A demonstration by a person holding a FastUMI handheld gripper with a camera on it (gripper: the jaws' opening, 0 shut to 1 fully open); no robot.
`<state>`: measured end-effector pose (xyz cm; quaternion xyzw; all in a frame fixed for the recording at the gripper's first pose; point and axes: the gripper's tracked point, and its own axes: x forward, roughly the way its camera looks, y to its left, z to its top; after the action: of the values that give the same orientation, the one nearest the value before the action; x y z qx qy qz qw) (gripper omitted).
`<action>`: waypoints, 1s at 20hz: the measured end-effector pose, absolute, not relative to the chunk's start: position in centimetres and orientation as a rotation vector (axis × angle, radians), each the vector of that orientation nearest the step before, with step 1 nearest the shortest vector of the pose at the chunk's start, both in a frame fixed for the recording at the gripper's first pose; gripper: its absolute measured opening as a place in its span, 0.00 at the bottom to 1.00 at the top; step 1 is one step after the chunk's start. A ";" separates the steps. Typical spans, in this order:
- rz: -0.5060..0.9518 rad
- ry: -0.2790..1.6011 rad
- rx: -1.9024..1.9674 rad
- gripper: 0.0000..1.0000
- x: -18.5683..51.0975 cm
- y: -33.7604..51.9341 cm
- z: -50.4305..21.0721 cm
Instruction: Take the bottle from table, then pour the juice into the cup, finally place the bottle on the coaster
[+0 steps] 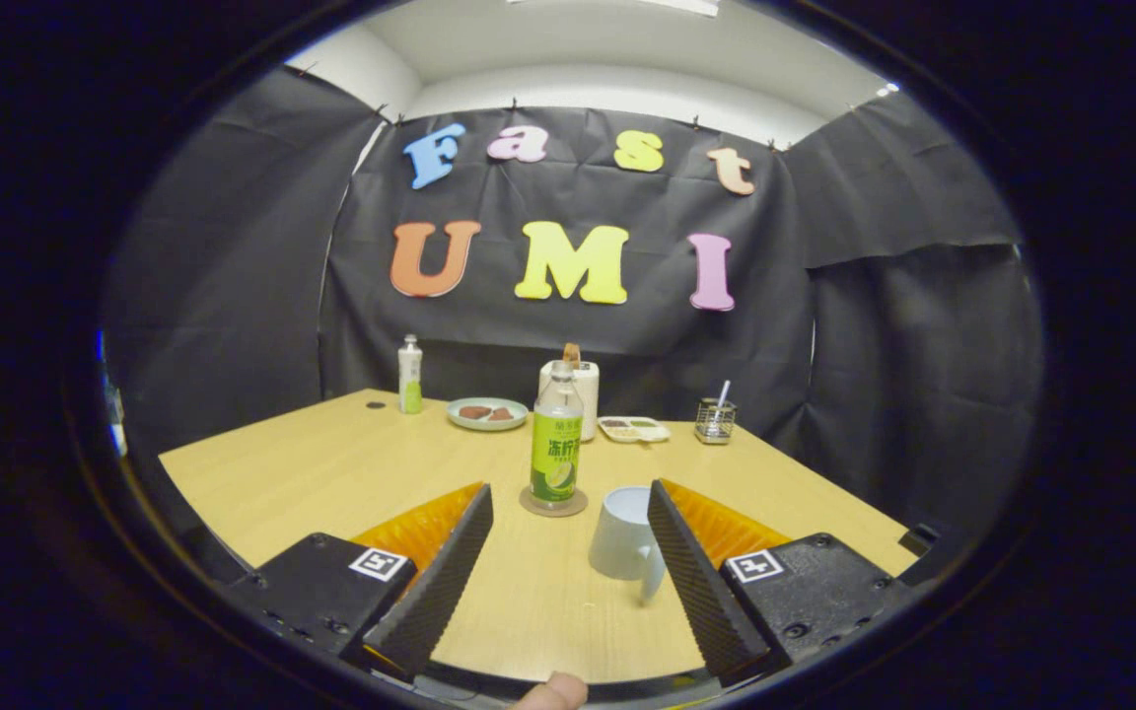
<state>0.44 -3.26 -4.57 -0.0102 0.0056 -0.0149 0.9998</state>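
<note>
A clear juice bottle (557, 438) with a green label stands upright on a round coaster (553, 504), just beyond the fingertips and a little left of the middle. A white cup (623, 532) with its handle turned toward me sits on the wooden table (331, 473), right beside the right finger's inner face. My gripper (568, 498) is open, its two fingers spread wide with nothing held between them. The bottle's cap is on.
Along the table's far edge stand a small white and green bottle (410, 375), a plate with food (487, 412), a white canister (578, 390) behind the juice bottle, a small tray (633, 428) and a wire holder (715, 421). A fingertip (550, 693) shows below the fingers.
</note>
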 end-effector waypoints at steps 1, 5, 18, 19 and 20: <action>-0.025 -0.004 0.005 1.00 -0.4 -3.7 -4.4; -0.016 -0.045 0.058 1.00 -3.1 -5.3 -4.8; -0.081 -0.087 0.001 1.00 -7.4 -6.8 -5.4; -0.083 -0.082 0.005 1.00 -7.5 -7.0 -5.5; -0.083 -0.079 0.007 1.00 -7.4 -7.0 -5.5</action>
<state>-7.37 -7.04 -5.55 0.0037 -0.0394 -0.0413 0.9984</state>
